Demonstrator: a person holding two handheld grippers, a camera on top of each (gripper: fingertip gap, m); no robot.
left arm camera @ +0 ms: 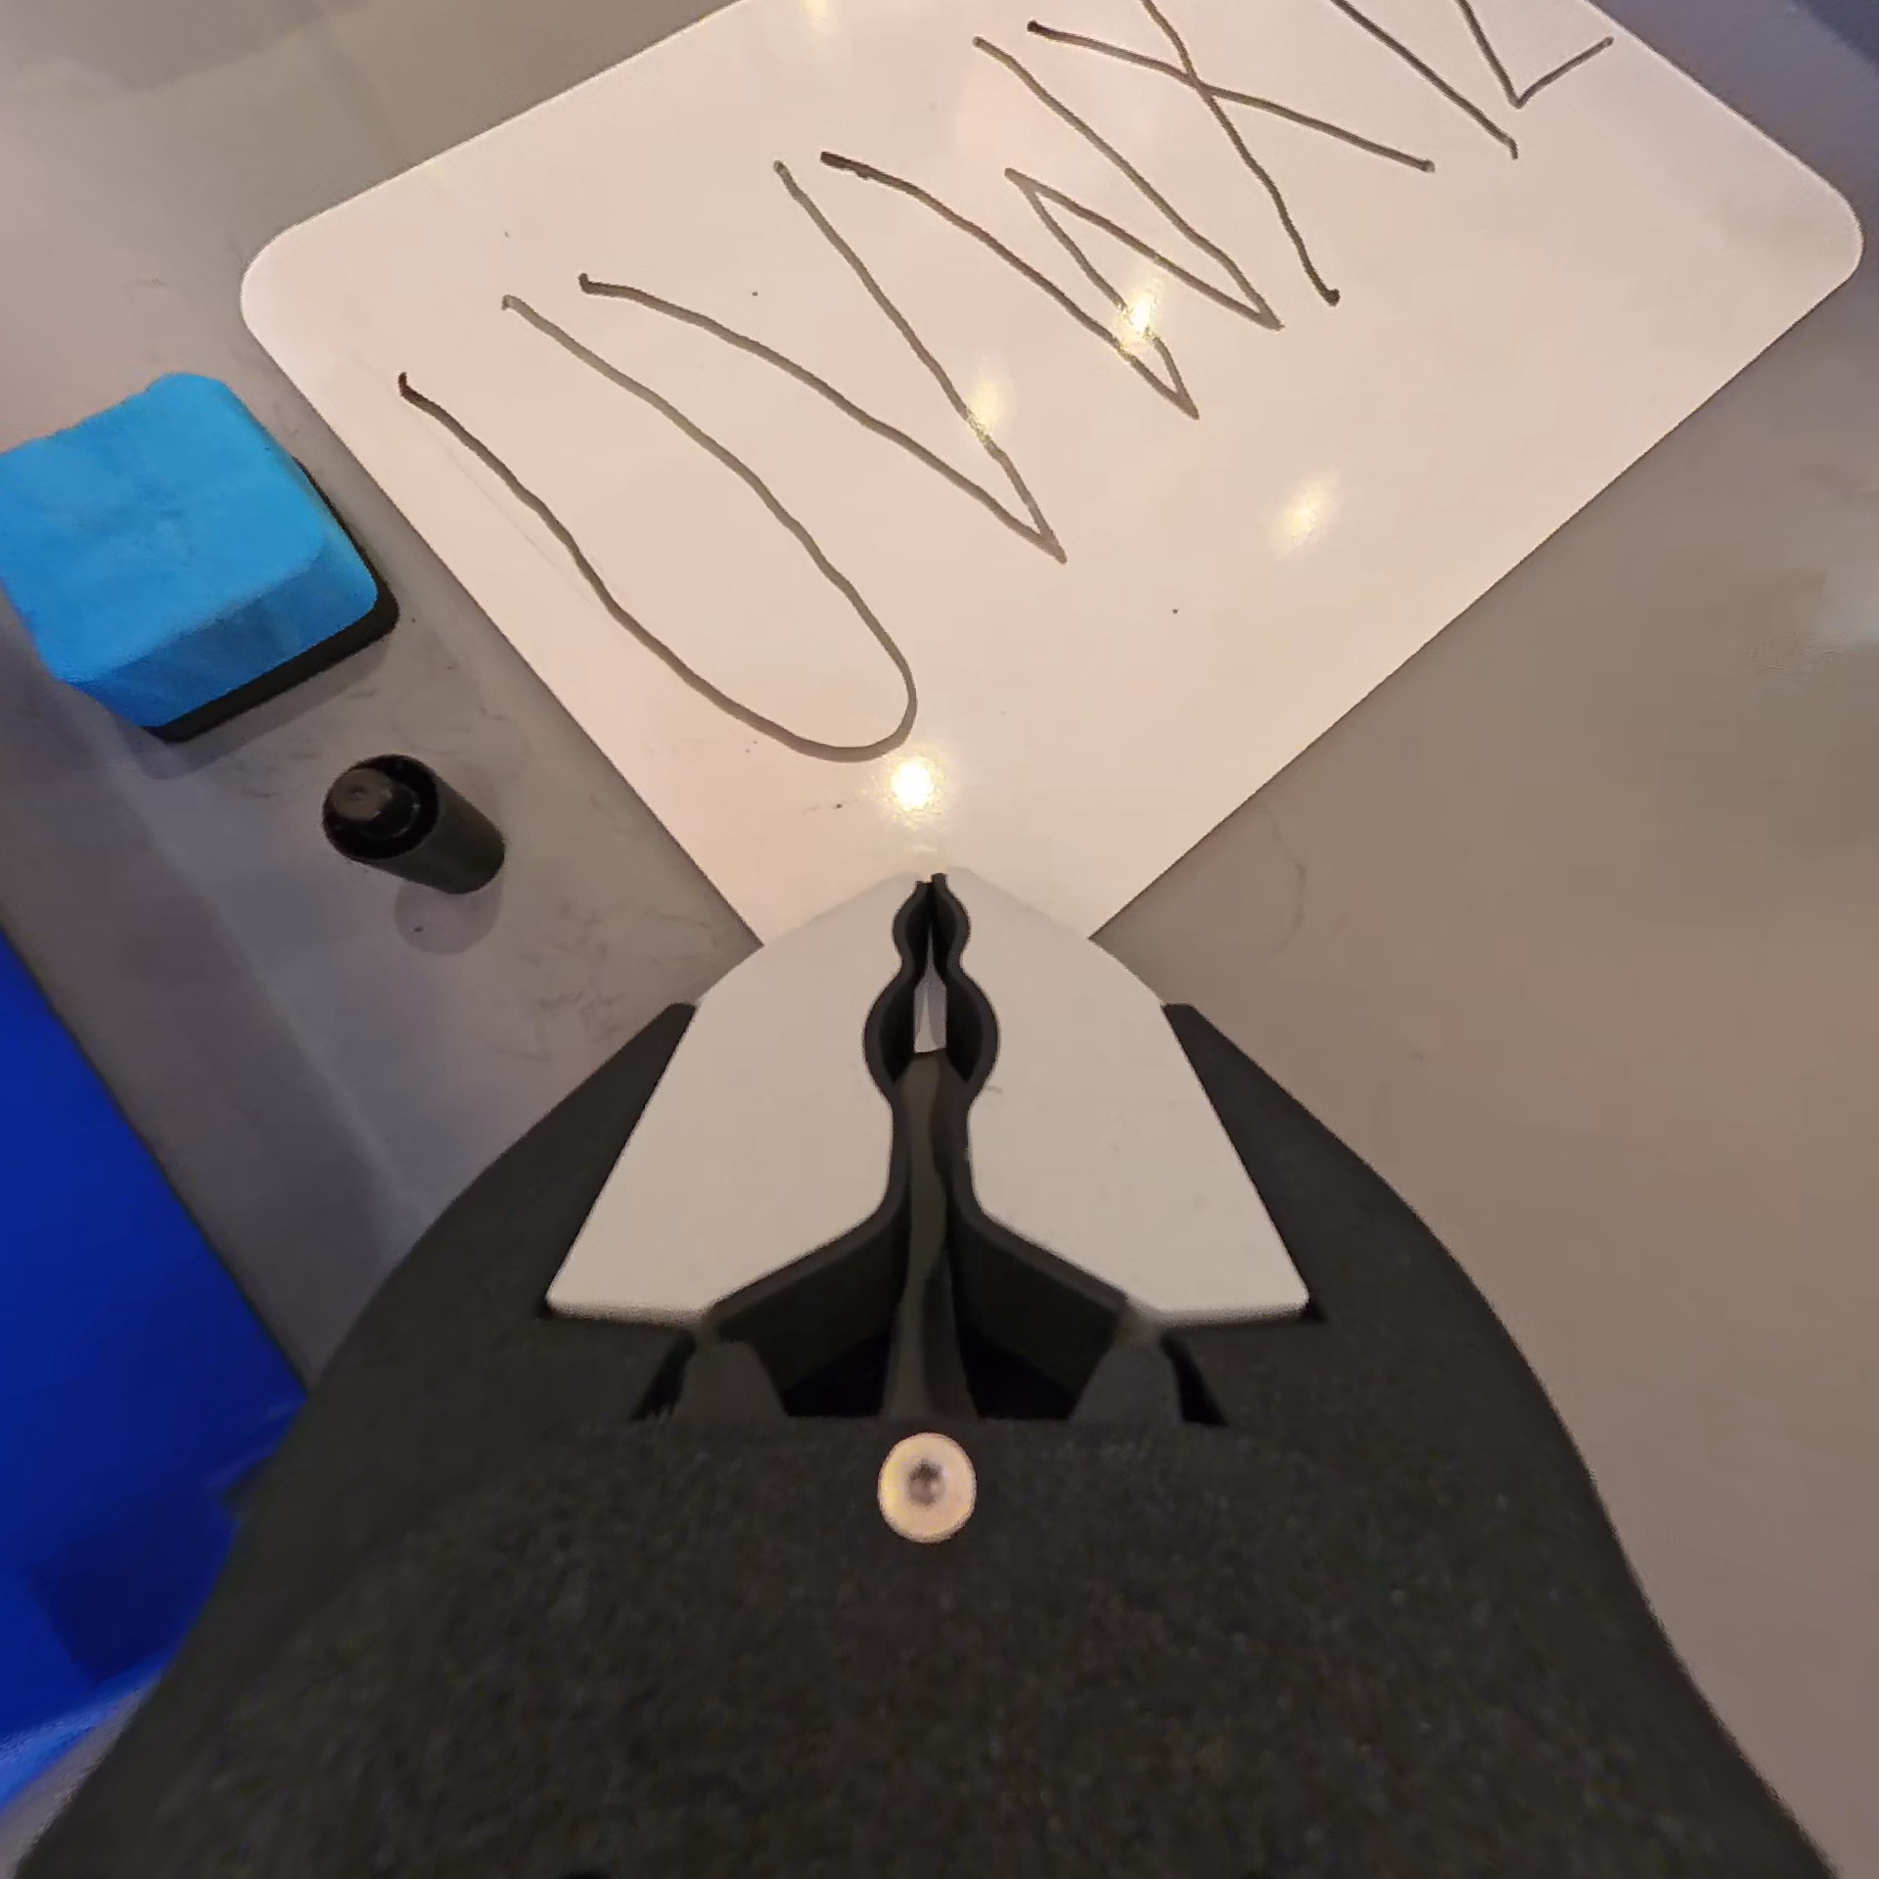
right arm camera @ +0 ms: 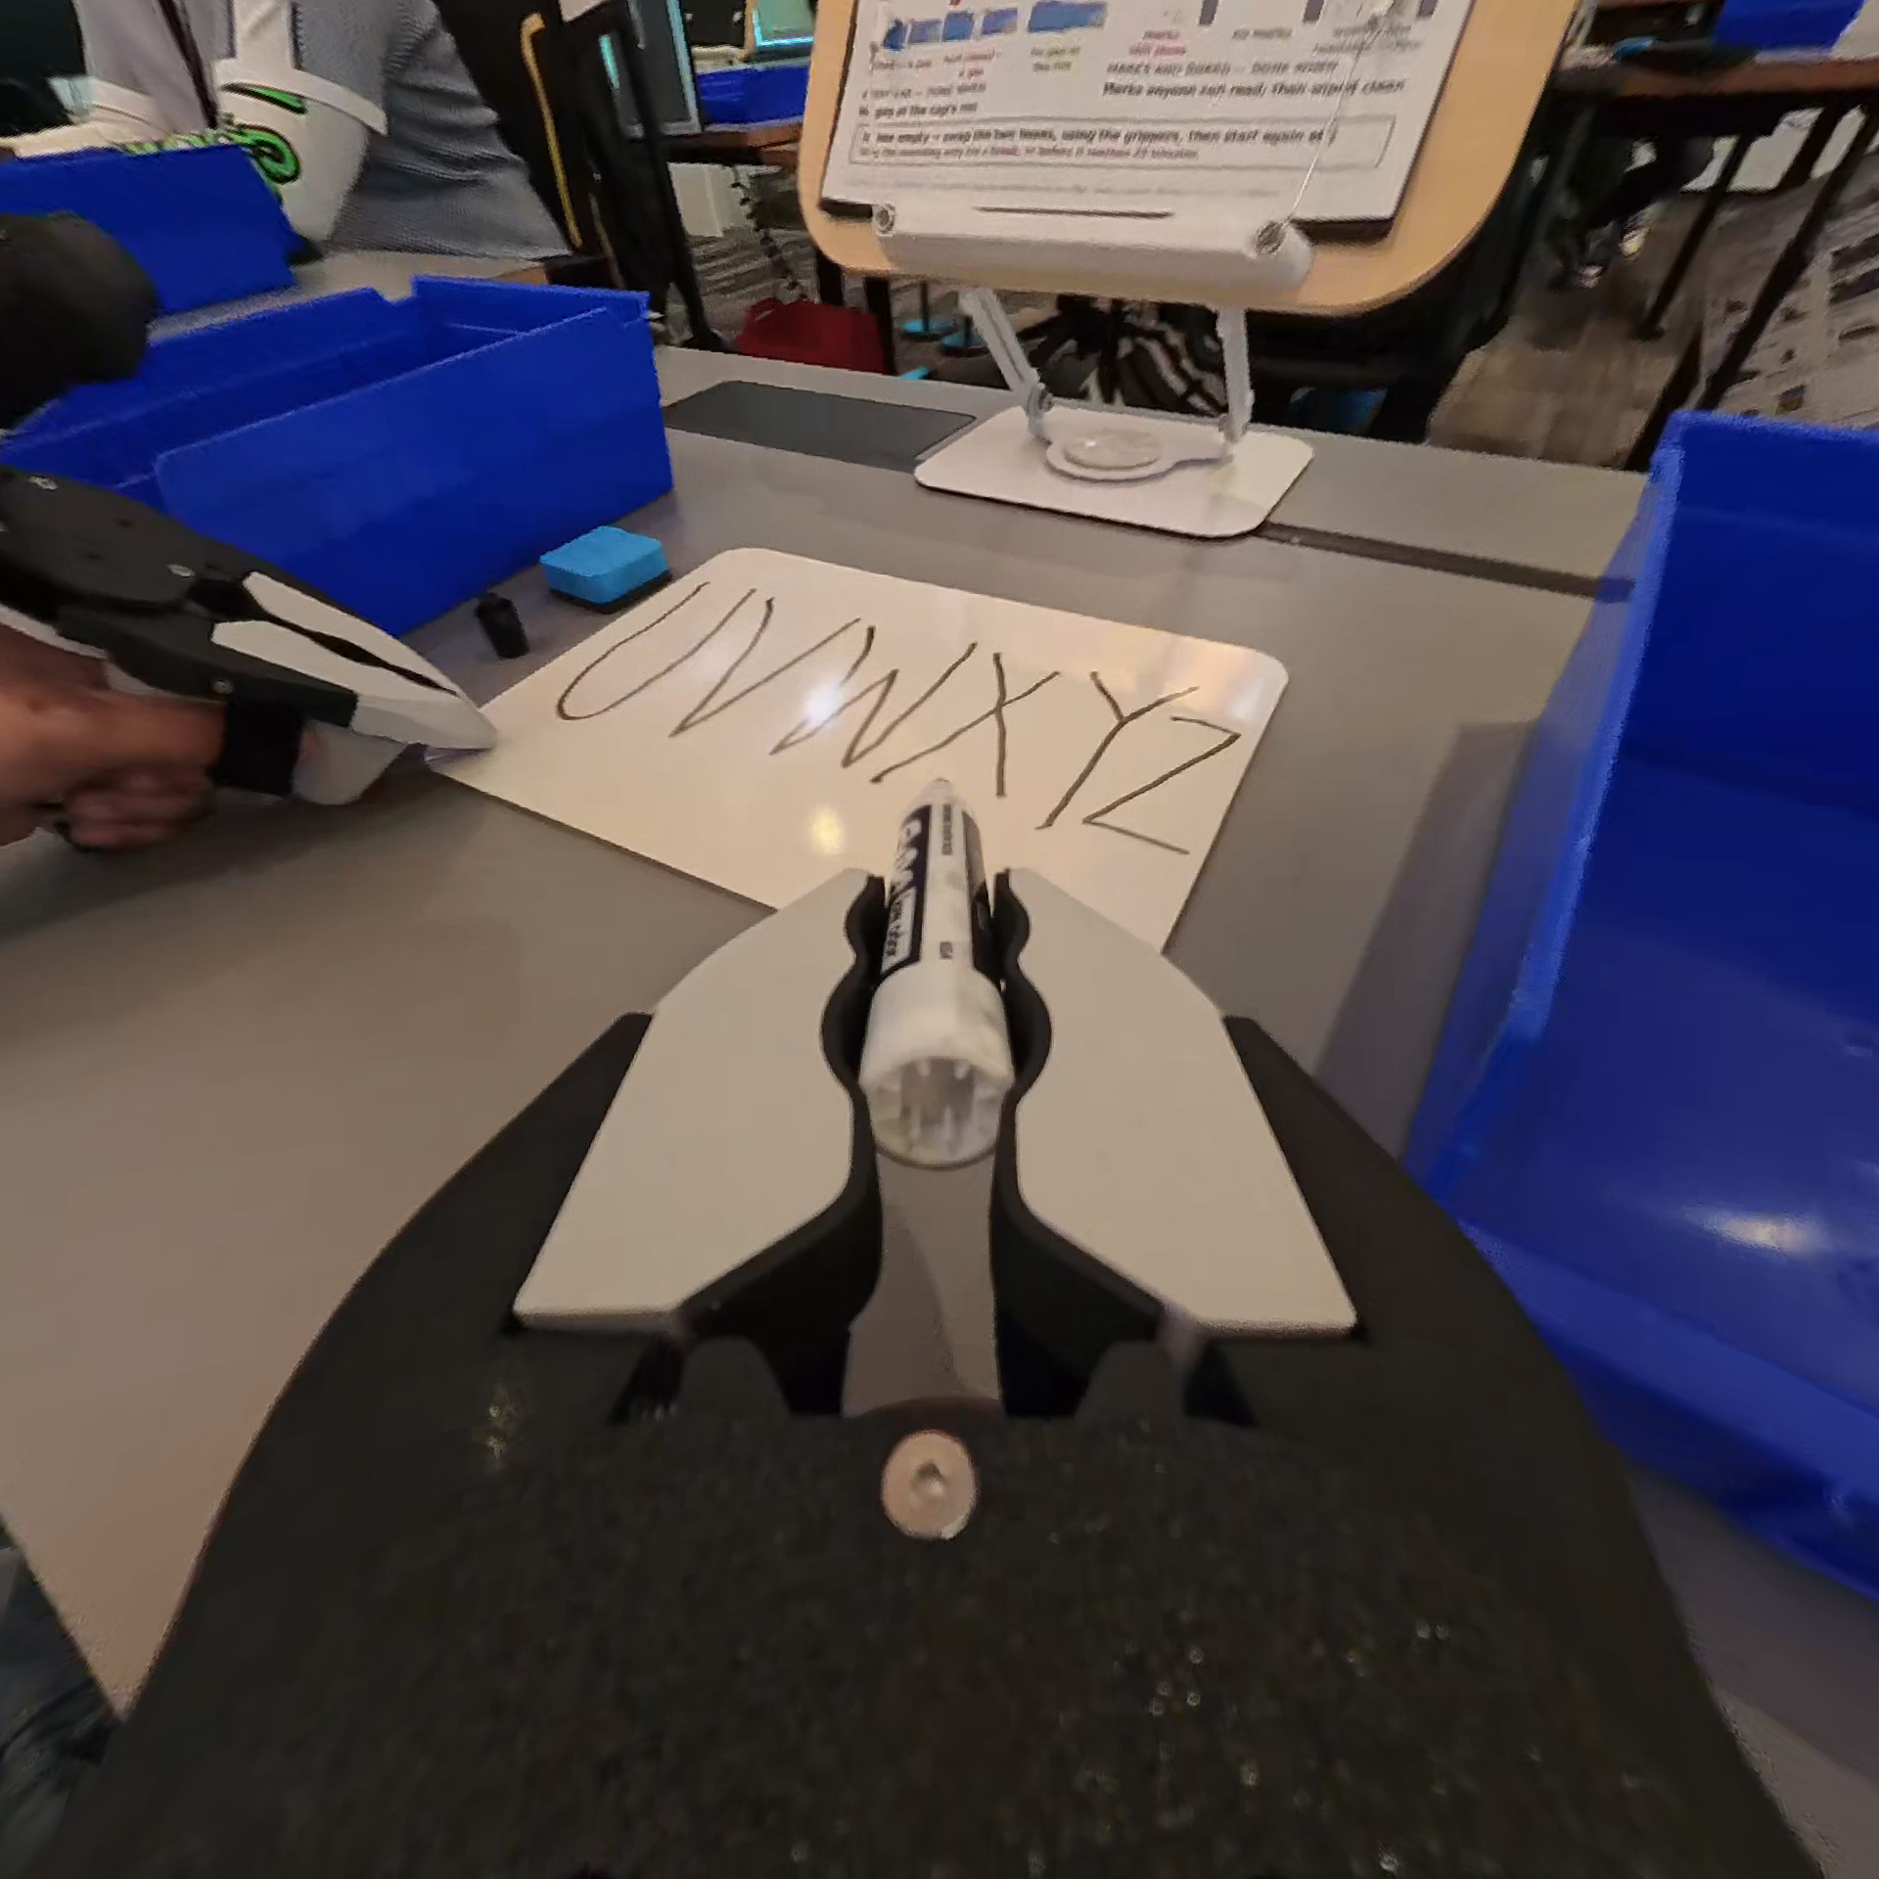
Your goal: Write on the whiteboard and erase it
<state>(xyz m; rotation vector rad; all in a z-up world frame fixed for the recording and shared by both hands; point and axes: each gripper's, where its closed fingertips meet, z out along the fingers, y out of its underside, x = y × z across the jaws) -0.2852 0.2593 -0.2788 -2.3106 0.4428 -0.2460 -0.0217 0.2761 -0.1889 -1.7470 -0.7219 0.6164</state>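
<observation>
The right hand-held gripper clamps a marker at frame centre, above the near edge of the whiteboard. The left hand-held gripper, fingers together and empty, presses on the whiteboard's corner. An eraser and cap lie on the counter, left.

You have black handwriting across the whiteboard, printed labelling on the marker, and a printed sheet (propped behind).
</observation>
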